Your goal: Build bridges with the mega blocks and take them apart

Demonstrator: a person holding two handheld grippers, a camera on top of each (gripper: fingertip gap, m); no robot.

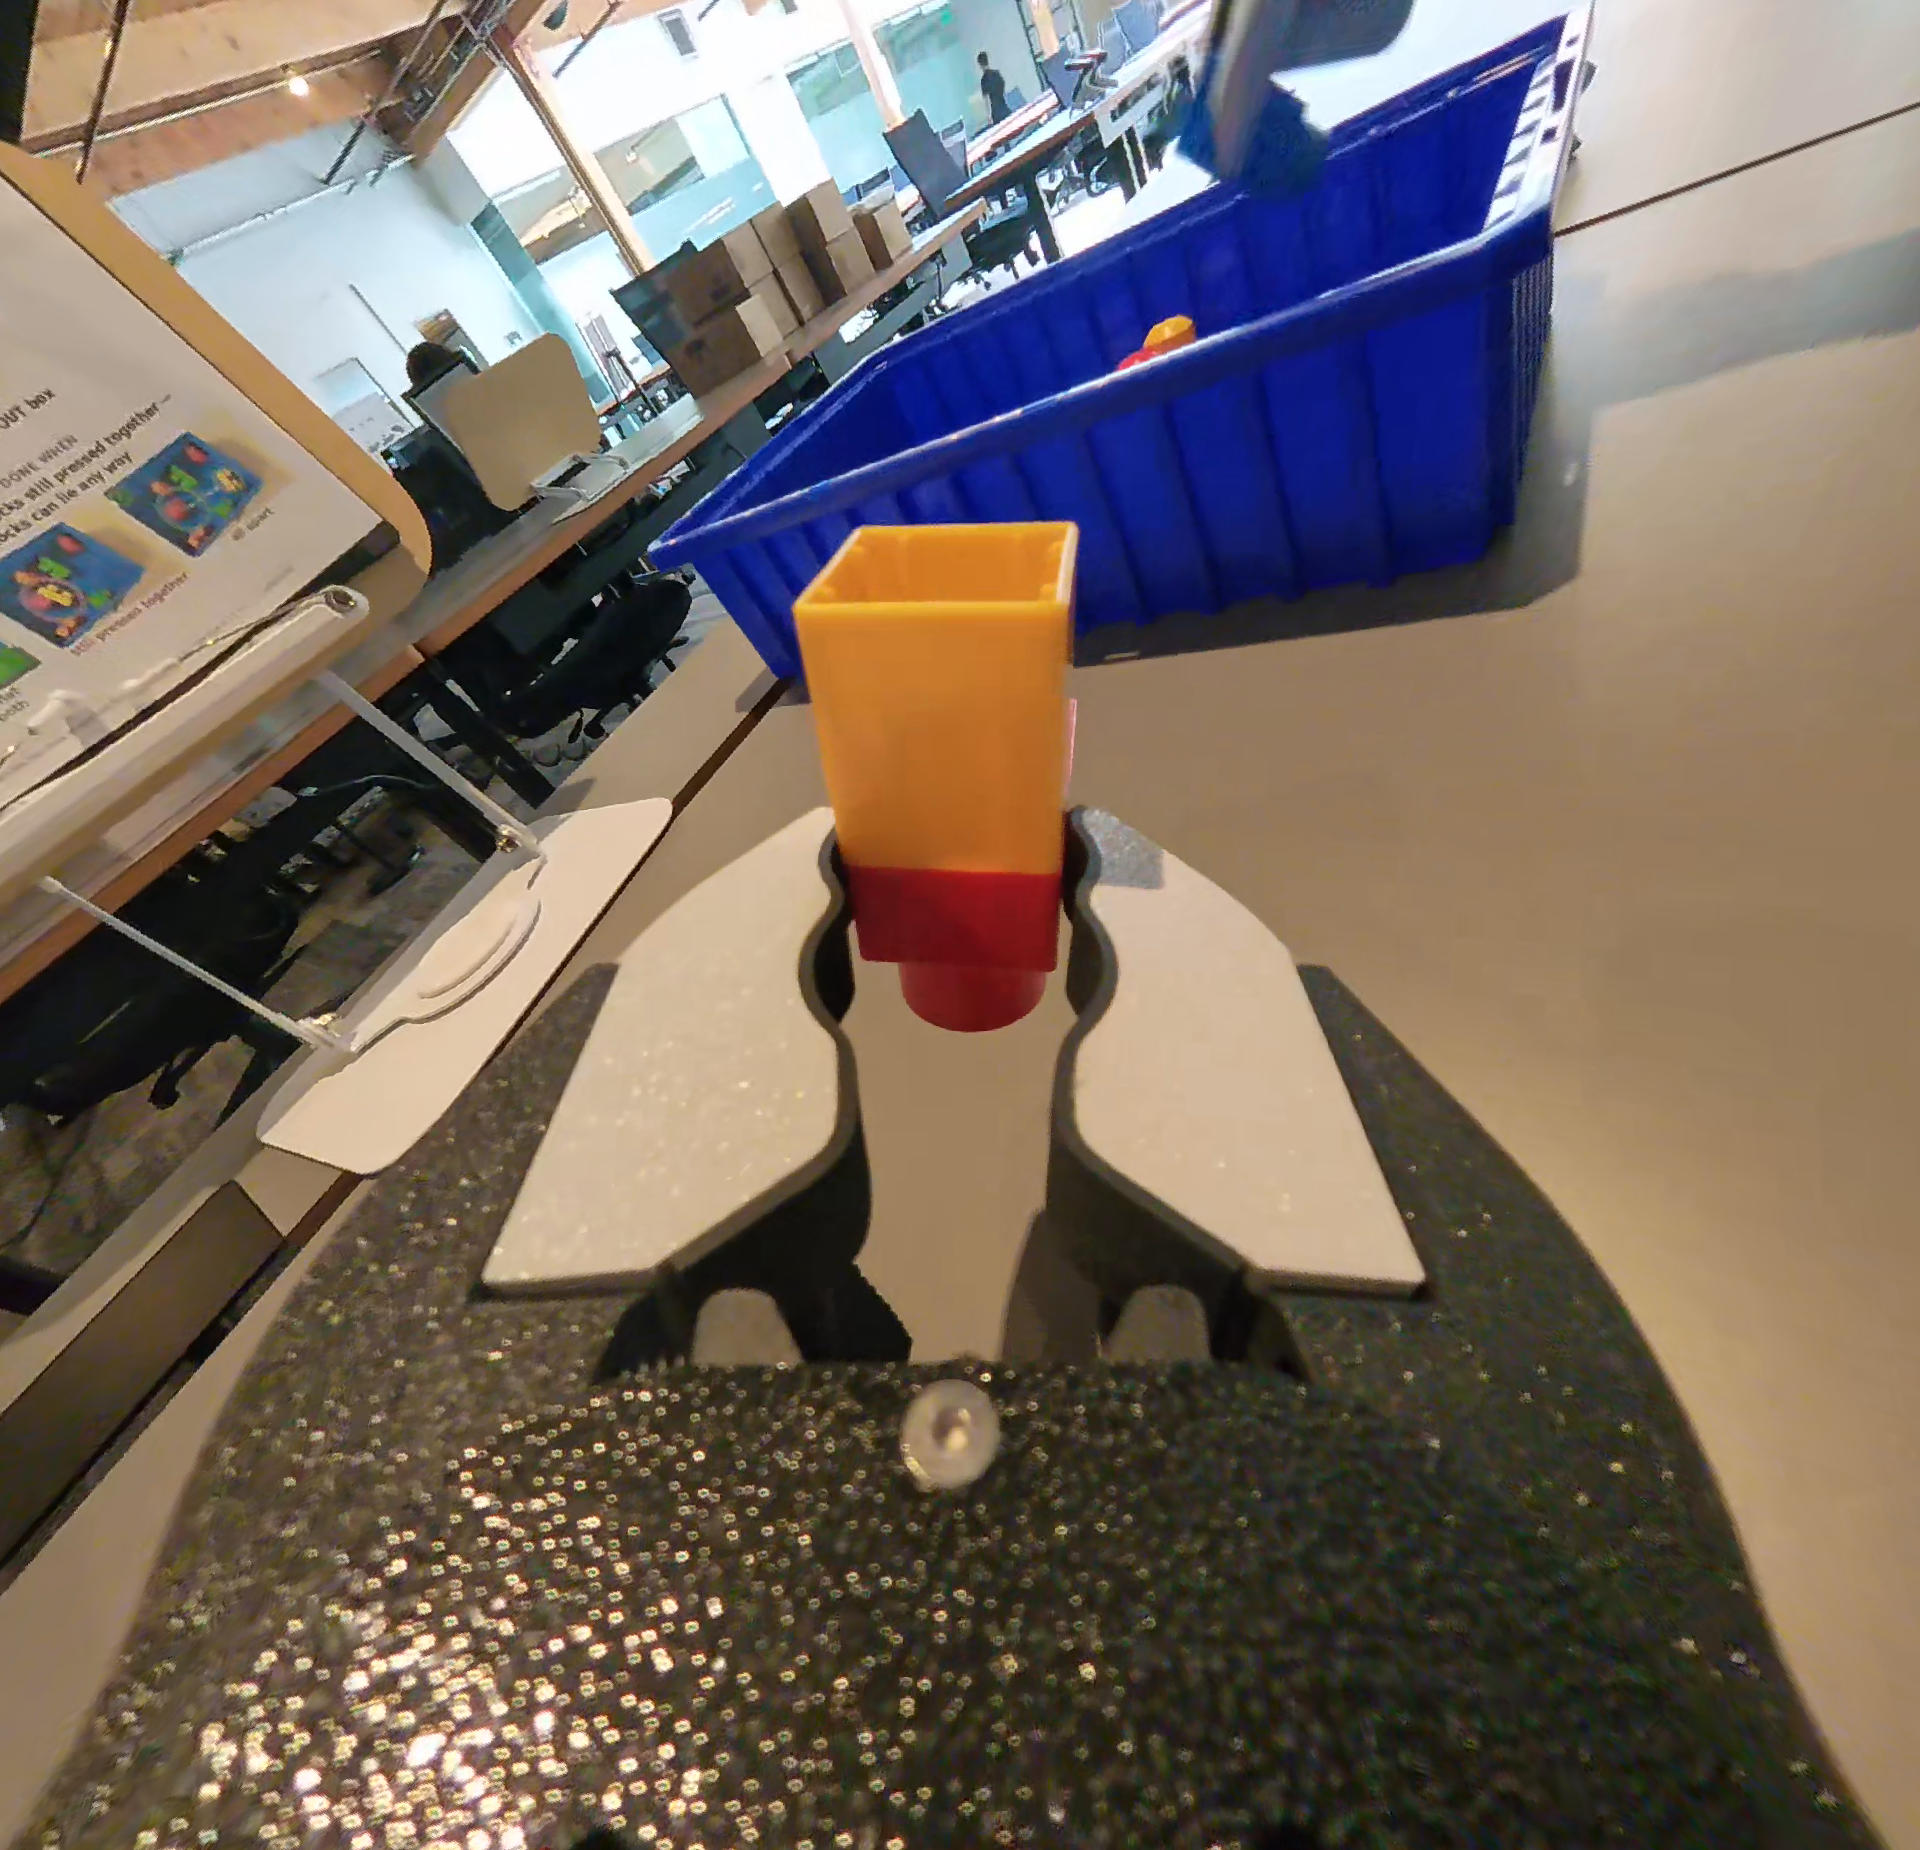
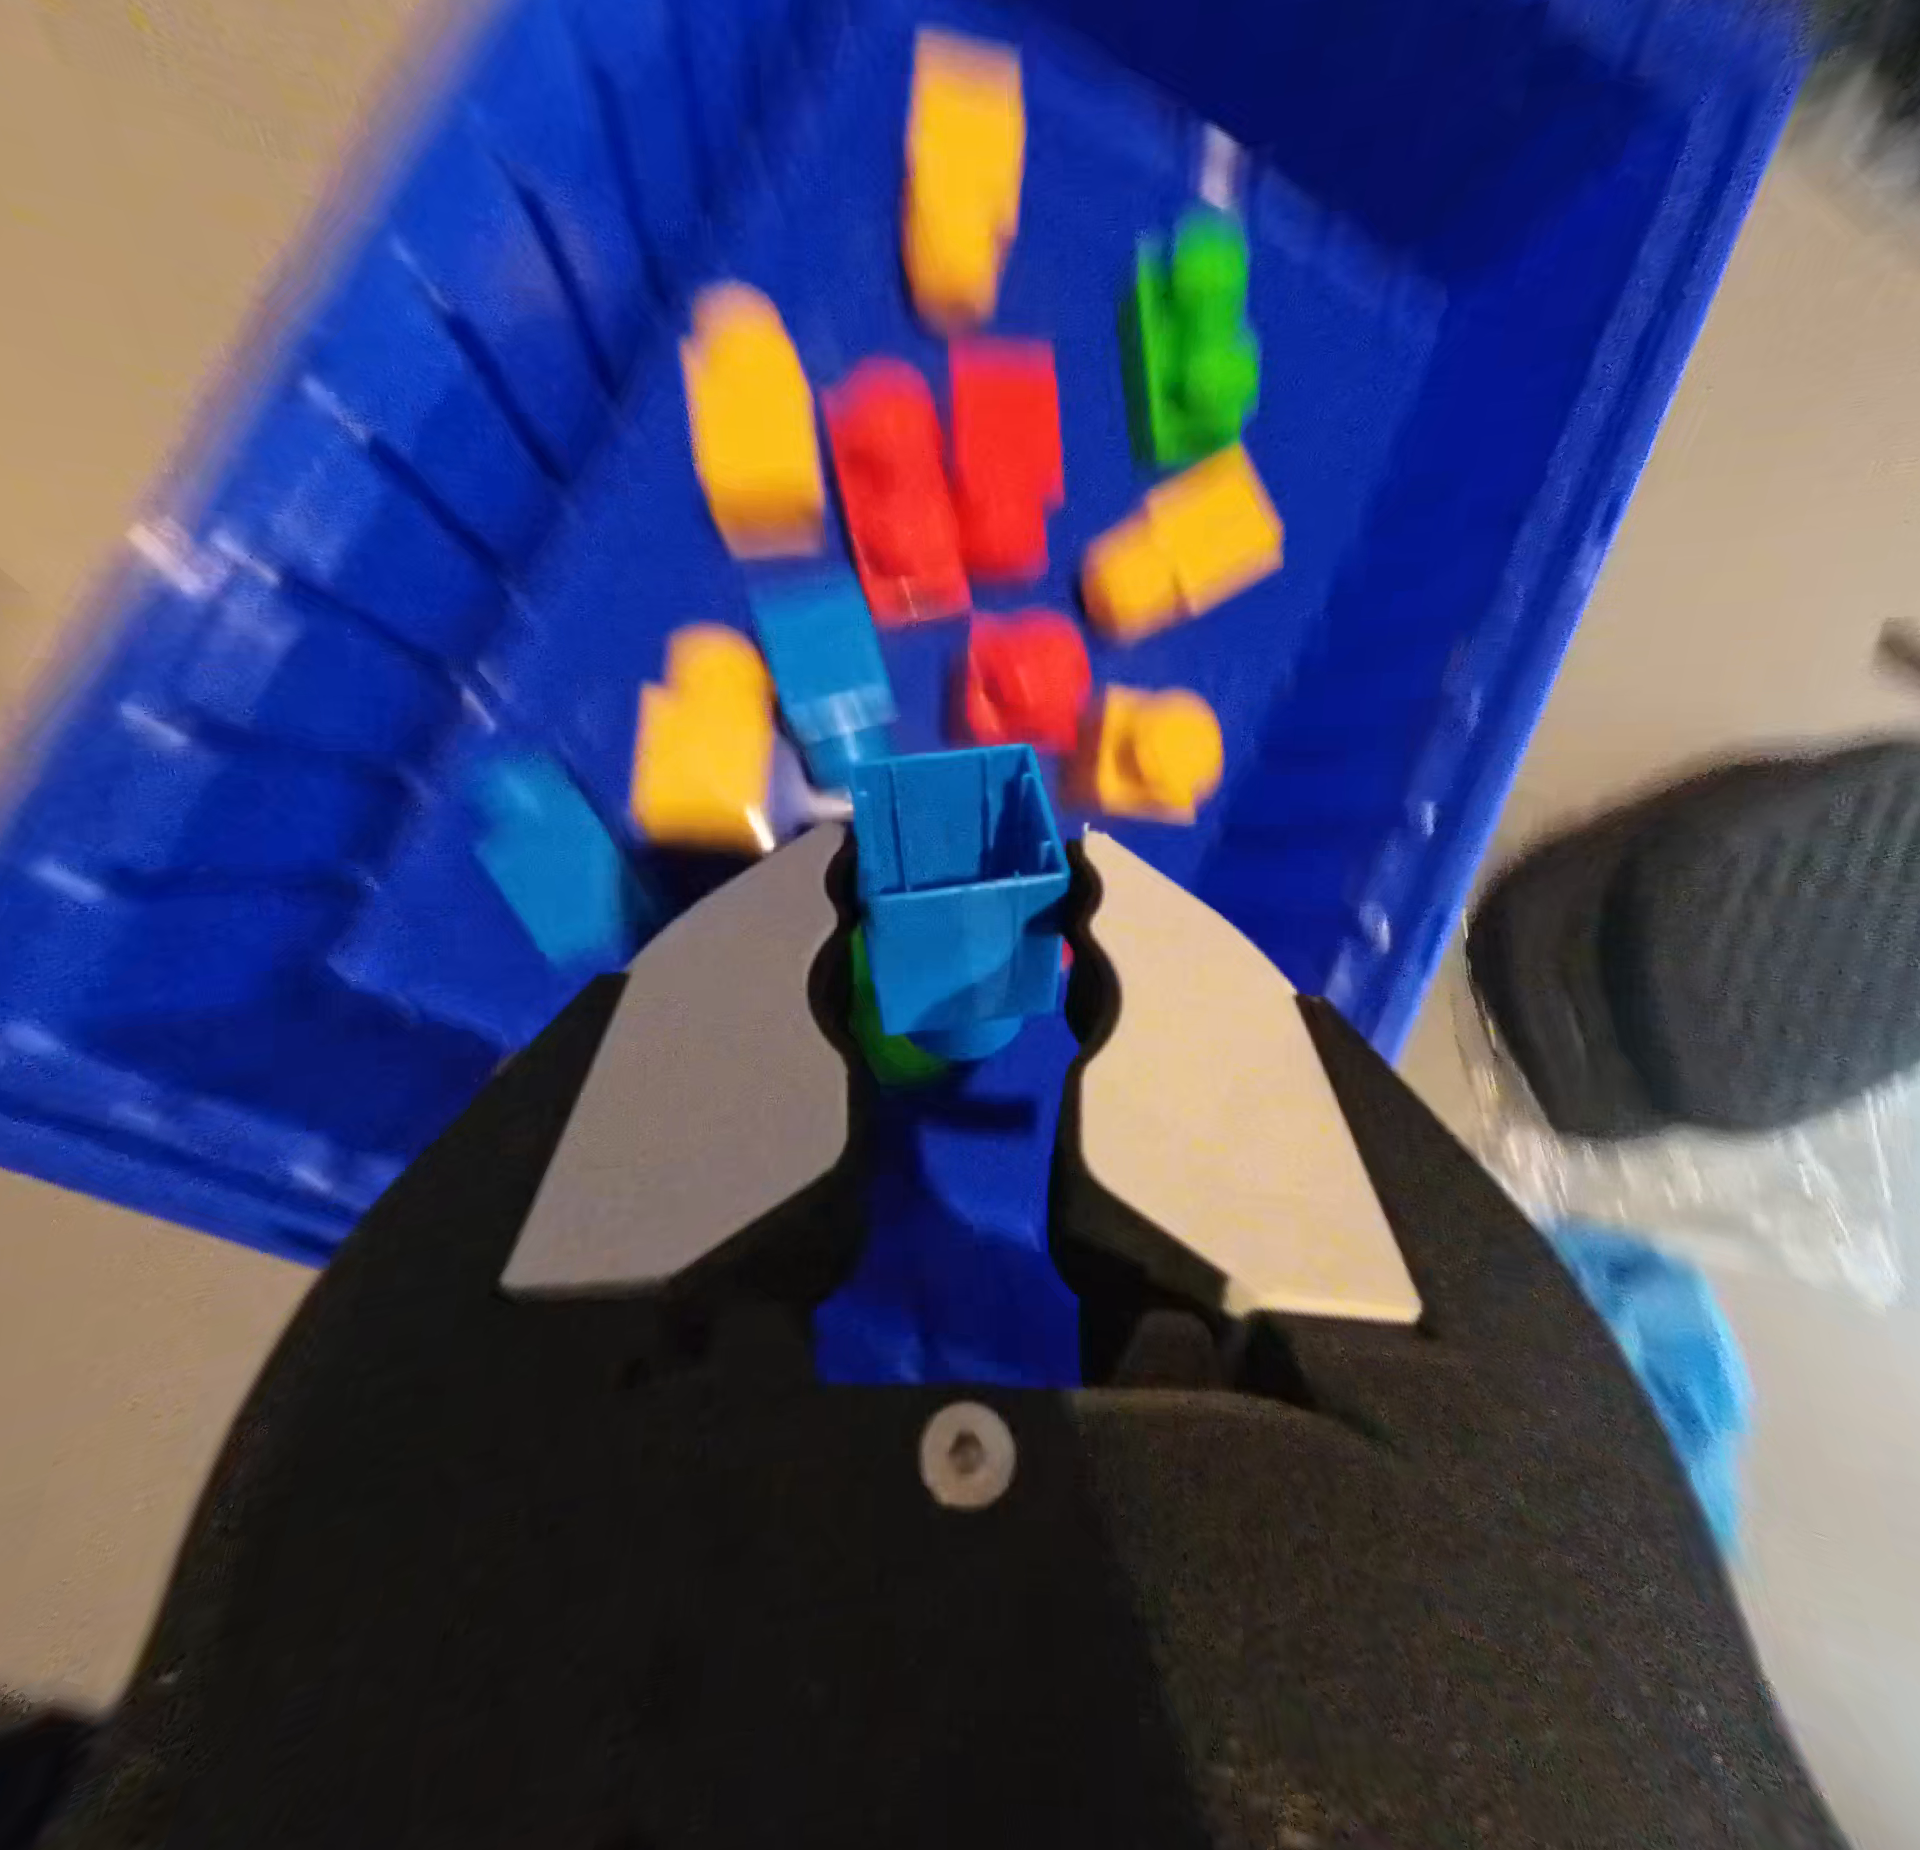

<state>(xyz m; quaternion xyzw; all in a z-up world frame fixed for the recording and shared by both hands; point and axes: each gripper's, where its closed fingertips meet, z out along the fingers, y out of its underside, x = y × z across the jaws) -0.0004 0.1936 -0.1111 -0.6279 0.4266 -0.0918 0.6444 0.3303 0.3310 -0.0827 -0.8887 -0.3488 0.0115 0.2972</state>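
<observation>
**Both tongs carry blocks by the blue bin**

Left tongs (image 1: 958,907) are clamped on a red block (image 1: 954,927), its round stud pointing back toward the camera. A yellow block (image 1: 940,720) is pressed onto the red one, its hollow square underside facing away, so the pair sticks out above the desk (image 1: 1455,969). Right tongs (image 2: 961,907) pinch a light blue block (image 2: 961,927) the same way, stud toward the camera and open underside outward; something green (image 2: 883,1042) peeks out just behind it, too hidden to make out.

Beyond the right tongs lies the blue bin (image 2: 312,709), with ribbed walls and loose blocks scattered on its floor: several yellow blocks (image 2: 753,429), red blocks (image 2: 940,470), a green block (image 2: 1195,346) and another light blue block (image 2: 821,647). This view is badly smeared. One more light blue piece (image 2: 1673,1353) sits outside the bin on the desk.

From the left side, the bin rests on the pale grey desk just past the held pair, the right tongs hanging above its far end. A printed instruction sheet (image 1: 156,470) stands at the left. Behind it, the room holds long desks, office chairs and stacked cardboard boxes (image 1: 748,283) under exposed wooden beams.
</observation>
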